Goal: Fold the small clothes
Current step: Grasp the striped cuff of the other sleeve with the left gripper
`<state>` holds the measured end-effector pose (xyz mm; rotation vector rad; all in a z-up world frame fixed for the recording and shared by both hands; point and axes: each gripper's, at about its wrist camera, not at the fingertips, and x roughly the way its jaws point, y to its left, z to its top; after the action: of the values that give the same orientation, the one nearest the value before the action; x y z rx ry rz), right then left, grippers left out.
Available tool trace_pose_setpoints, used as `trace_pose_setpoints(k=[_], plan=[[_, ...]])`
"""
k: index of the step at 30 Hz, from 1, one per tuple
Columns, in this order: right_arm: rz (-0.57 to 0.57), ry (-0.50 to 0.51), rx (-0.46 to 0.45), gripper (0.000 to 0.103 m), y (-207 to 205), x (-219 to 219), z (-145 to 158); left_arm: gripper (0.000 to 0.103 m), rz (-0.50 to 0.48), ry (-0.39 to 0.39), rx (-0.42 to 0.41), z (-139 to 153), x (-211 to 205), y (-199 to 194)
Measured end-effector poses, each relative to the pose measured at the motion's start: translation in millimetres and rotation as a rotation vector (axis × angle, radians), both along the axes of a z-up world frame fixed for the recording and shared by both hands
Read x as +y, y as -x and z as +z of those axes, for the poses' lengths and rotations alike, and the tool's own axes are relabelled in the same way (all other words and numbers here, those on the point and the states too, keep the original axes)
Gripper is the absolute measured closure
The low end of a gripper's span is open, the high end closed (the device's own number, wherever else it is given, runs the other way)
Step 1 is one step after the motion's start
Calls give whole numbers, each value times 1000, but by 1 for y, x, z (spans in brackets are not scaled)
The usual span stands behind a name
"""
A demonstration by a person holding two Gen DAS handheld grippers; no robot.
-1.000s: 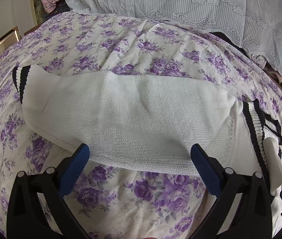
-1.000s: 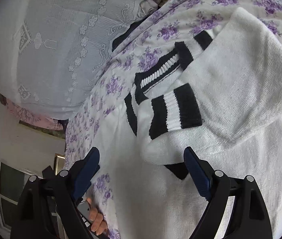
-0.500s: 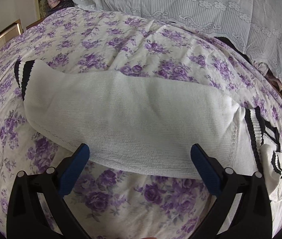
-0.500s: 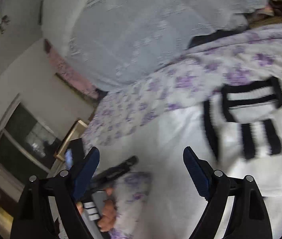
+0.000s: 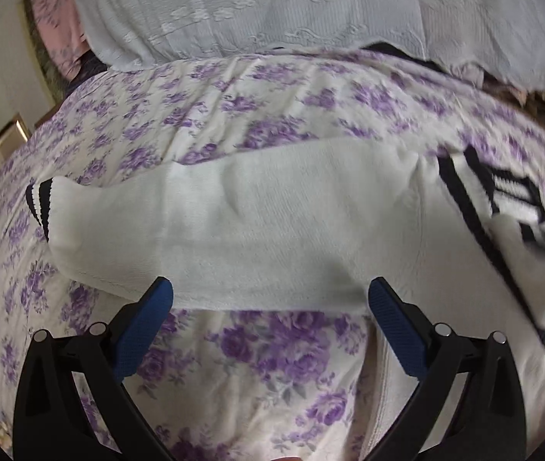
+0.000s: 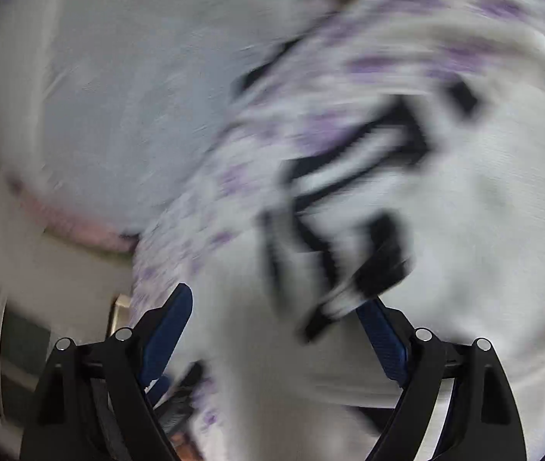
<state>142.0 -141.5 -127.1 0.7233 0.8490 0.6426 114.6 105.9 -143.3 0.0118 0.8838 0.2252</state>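
Nearest the left wrist camera, the left gripper (image 5: 270, 294) has its jaws spread wide, its blue pads (image 5: 145, 330) holding nothing and poised just over the near hem of a white knit sweater sleeve (image 5: 257, 226). Below that hem lies the bedspread (image 5: 272, 368), cream with purple flowers. The sleeve lies flat across the bed from right to left, ending at the left in a black-and-white striped cuff (image 5: 38, 203). To the right it joins the sweater (image 5: 445, 238) body, where the black-striped collar (image 5: 503, 196) shows, blurred. Beyond the sweater the bedspread runs back to a pale lace-patterned cover (image 5: 272, 11) draped along the far side, with a pink cloth (image 5: 53, 19) at the far left corner. From the right wrist camera everything past the gripper is badly smeared. The right gripper (image 6: 274, 309) also has its jaws spread, nothing gripped between them; white knit (image 6: 484, 230) of the sweater fills the area ahead and to the right, and a folded-over striped cuff (image 6: 361, 269) sits just in front of the right-hand pad, though I cannot tell whether it touches. Farther off are the smeared flowered bedspread (image 6: 234, 176) and the pale cover (image 6: 118, 77).
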Motion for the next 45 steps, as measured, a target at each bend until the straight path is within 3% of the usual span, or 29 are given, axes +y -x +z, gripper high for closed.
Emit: trace_pose_setpoints(k=[2, 4, 8, 11, 15, 17, 19, 21, 23, 28, 32, 35, 36, 38, 40, 43, 45], plan=[[111, 10, -160, 16, 20, 14, 28, 4, 6, 3, 4, -2, 1, 1], [92, 32, -211, 16, 32, -4, 38, 4, 16, 29, 5, -3, 5, 3], [-56, 55, -132, 11, 47, -88, 20, 4, 15, 42, -17, 4, 2, 13], [-180, 87, -67, 11, 52, -143, 2, 4, -38, 54, -67, 22, -18, 21], [-246, -73, 21, 11, 45, -190, -20, 4, -209, 95, -57, 41, -74, 16], [-232, -114, 60, 11, 37, -196, -32, 4, -277, 49, -53, 41, -112, 9], [-279, -82, 94, 11, 32, -204, -42, 4, -299, -29, -43, 31, -140, -2], [-329, -33, 120, 12, 37, -221, -53, 4, -252, -122, -9, 13, -149, -14], [-339, -5, 105, 22, 43, -235, -57, 4, -185, -164, 35, -6, -137, -25], [-355, -58, 42, 21, 53, -246, -57, 5, -100, 77, 40, 5, -75, -19], [-456, -13, -88, 15, 72, -254, -43, 5, -179, 284, 62, 11, -62, -16], [-477, -59, -95, 14, 78, -262, -47, 5, -246, 421, 127, 3, -70, -28], [-481, -73, -85, 14, 77, -266, -50, 5, -243, 442, 150, -2, -73, -33], [-499, -105, -68, 14, 79, -274, -55, 20, -219, 446, 183, -13, -76, -42], [-513, -132, -68, 14, 73, -275, -53, 26, -214, 436, 178, -14, -77, -40], [-520, -139, -77, 14, 69, -273, -53, 53, -246, 464, 181, -10, -78, -36], [-506, -127, -83, 14, 67, -270, -51, 58, -264, 472, 183, -10, -82, -38]])
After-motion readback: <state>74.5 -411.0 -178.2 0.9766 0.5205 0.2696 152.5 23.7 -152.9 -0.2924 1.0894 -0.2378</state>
